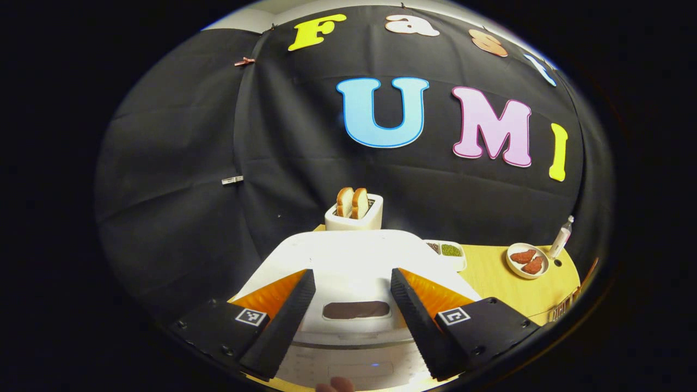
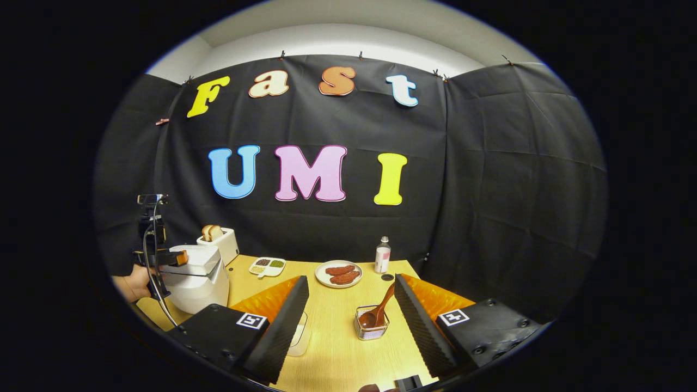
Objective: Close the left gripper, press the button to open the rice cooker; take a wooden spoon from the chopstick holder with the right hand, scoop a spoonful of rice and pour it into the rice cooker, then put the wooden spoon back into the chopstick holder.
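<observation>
In the left gripper view the white rice cooker (image 1: pixel 354 261) sits right below and ahead, lid down, with a dark panel (image 1: pixel 356 310) on its front. My left gripper (image 1: pixel 353 279) hovers over the lid, open, with nothing between its fingers. The right gripper view has the cooker (image 2: pixel 196 280) at the far left, with the left gripper (image 2: pixel 175 257) above it held by a hand (image 2: pixel 130 286). My right gripper (image 2: pixel 351 280) is open above the table. A wooden spoon (image 2: pixel 382 306) leans in a wire-mesh chopstick holder (image 2: pixel 372 328) just ahead of it. A clear cup (image 2: pixel 299 336) is half hidden behind my right gripper's left finger.
A toaster (image 2: pixel 220 242) with bread slices stands behind the cooker. On the wooden table (image 2: pixel 337 348) lie a sectioned dish of beans (image 2: pixel 267 266), a plate of red meat pieces (image 2: pixel 338 274) and a small bottle (image 2: pixel 383 255). The black cloth wall closes the back and right.
</observation>
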Tool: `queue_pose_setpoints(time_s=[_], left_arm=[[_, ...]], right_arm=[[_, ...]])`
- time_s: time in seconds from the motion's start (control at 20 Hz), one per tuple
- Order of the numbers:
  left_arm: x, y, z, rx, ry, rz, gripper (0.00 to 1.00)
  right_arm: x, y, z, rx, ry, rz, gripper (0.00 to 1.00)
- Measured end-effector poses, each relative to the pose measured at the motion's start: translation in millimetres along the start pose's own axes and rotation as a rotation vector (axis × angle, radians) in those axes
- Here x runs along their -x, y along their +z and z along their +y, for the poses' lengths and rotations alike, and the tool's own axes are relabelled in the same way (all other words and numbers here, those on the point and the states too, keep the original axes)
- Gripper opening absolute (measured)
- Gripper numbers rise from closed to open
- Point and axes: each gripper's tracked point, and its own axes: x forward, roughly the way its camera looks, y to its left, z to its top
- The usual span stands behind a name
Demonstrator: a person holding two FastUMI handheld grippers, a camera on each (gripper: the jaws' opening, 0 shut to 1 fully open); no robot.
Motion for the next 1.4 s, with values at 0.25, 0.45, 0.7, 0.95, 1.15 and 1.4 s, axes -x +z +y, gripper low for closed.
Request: queue_pose_setpoints(time_s=[0.25, 0.45, 0.7, 0.95, 1.15, 1.4], left_arm=[[4.7, -11.5, 0.5, 0.001, -0.001, 0.005, 0.99], [4.9, -23.3, 0.5, -0.003, 0.002, 0.023, 0.99], [6.6, -34.5, -2.5, -0.049, 0.013, 0.031, 1.00], [6.0, -36.0, -3.3, -0.049, 0.027, 0.043, 1.00], [6.4, -30.0, -2.6, -0.019, -0.006, 0.021, 1.00], [19.9, -4.3, -3.3, -0.008, -0.049, -0.042, 0.96]], right_arm=[[-3.6, 0.7, 0.9, -0.010, 0.003, 0.003, 0.98], [-6.9, -1.8, 4.3, 0.001, 0.013, 0.010, 0.98], [-10.6, -3.0, 5.9, -0.010, 0.018, 0.012, 0.98], [-13.0, -0.6, 9.8, -0.022, 0.027, 0.008, 0.98], [-12.9, 0.9, 13.0, -0.025, 0.039, 0.004, 0.98], [-11.7, 2.1, 19.9, -0.024, 0.056, 0.001, 0.98]])
